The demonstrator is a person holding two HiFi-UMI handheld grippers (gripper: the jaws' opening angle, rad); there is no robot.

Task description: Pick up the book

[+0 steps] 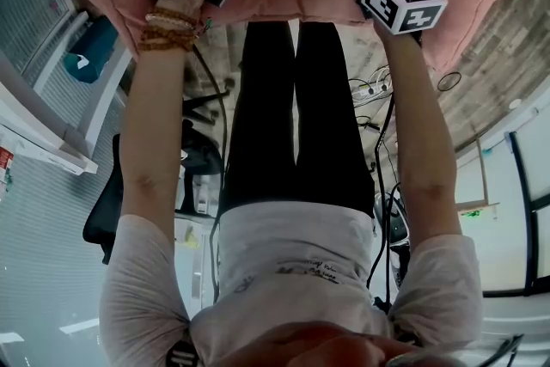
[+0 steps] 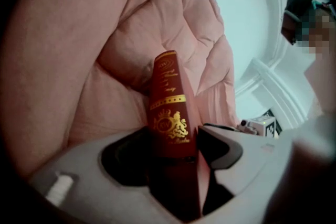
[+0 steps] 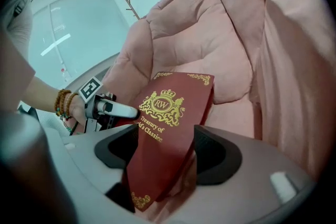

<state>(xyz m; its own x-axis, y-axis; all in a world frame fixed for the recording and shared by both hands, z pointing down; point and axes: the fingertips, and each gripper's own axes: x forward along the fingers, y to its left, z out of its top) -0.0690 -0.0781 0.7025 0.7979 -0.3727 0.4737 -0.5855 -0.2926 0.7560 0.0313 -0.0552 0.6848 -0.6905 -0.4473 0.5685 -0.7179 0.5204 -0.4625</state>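
A pale-walled room with white moulded panelling and a wood-look floor (image 1: 490,73) frames a heaped pink quilt (image 2: 173,23). Its soft, puffy fabric is stitched into padded squares and fills most of both gripper views. A person in a white T-shirt (image 1: 292,253) and black trousers stands over it with both arms stretched forward and bead bracelets (image 1: 168,28) on the left wrist.

Between the two grippers is the book (image 3: 165,128) – a slim red hardback with a gold crest, gold corner ornaments and gilt bands on its spine. It is held in front of the quilt's folds, and no view shows whether its far end touches the fabric.

The left gripper (image 2: 173,147) has its dark pads clamped on either side of the spine end, with the jaws roughly half apart and the book upright between them. The right gripper (image 3: 165,149) grasps the opposite edge – the front cover slants across its gap and both pads meet it.
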